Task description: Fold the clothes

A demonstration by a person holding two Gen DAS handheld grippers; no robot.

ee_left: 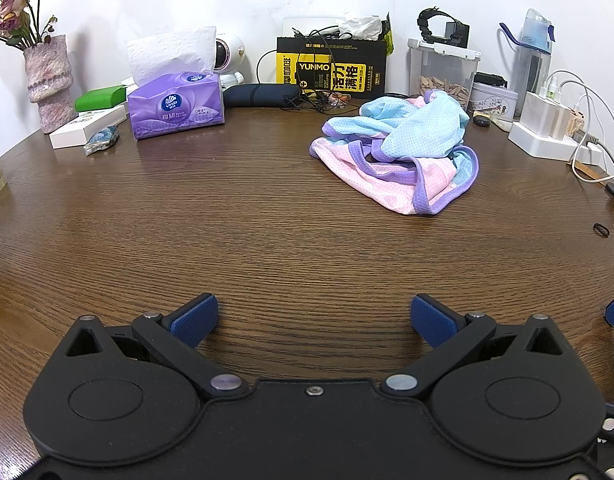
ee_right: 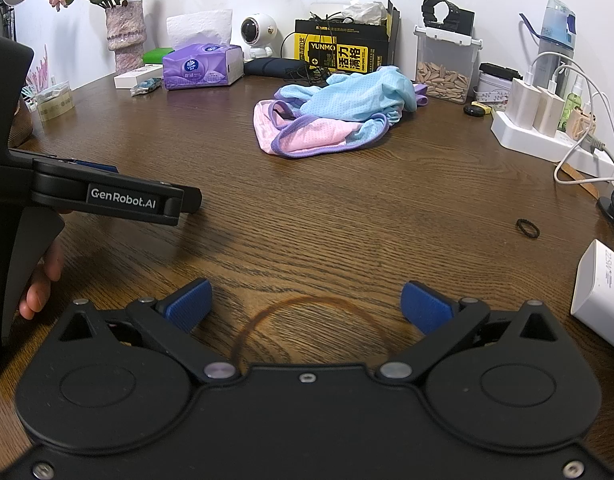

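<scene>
Nearest, the left hand-held gripper (ee_left: 314,318) and right hand-held gripper (ee_right: 306,305) are held spread wide, empty, over the tabletop (ee_left: 267,220). Far right, a clear lidded box (ee_left: 443,70) is part-filled with pale wooden pieces. A crumpled pink-and-blue mesh garment (ee_left: 403,156) with purple trim is heaped beside it.

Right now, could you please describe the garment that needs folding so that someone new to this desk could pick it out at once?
On the brown wooden table, look toward the back right, in front of the black and yellow box and the clear lidded container. There lies a crumpled mesh garment, apart from both grippers. It is the only cloth there: pale blue and pink with purple trim.
</scene>
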